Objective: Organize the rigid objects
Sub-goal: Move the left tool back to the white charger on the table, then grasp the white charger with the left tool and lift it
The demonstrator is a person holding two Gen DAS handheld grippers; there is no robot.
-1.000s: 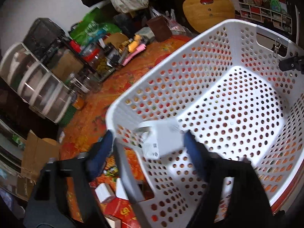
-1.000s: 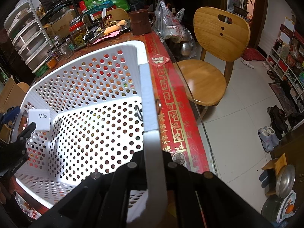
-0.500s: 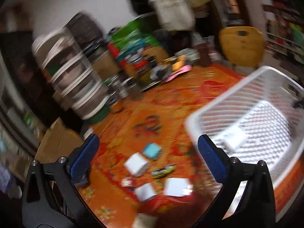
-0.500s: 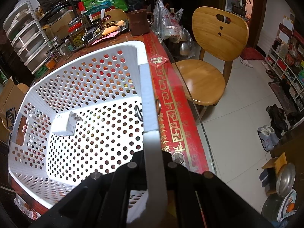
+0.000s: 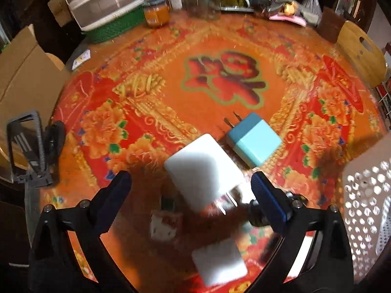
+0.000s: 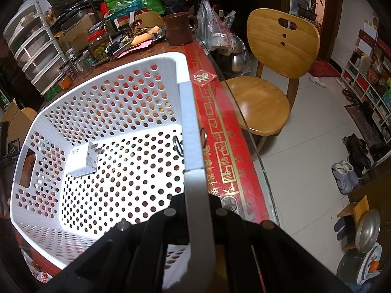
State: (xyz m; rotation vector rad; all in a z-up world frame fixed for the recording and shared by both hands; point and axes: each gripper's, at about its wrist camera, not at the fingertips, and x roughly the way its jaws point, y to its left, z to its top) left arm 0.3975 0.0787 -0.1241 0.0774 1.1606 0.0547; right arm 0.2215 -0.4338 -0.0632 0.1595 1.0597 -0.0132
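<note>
Left gripper fingers spread wide, empty, over white charger on worktop; teal charger at 1 o'clock. Straddle body, not prongs. Right gripper clenched on basket rim.

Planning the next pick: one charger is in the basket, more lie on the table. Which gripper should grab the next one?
Left. The left gripper is open over the white charger; the right gripper is shut on the basket rim.
</note>
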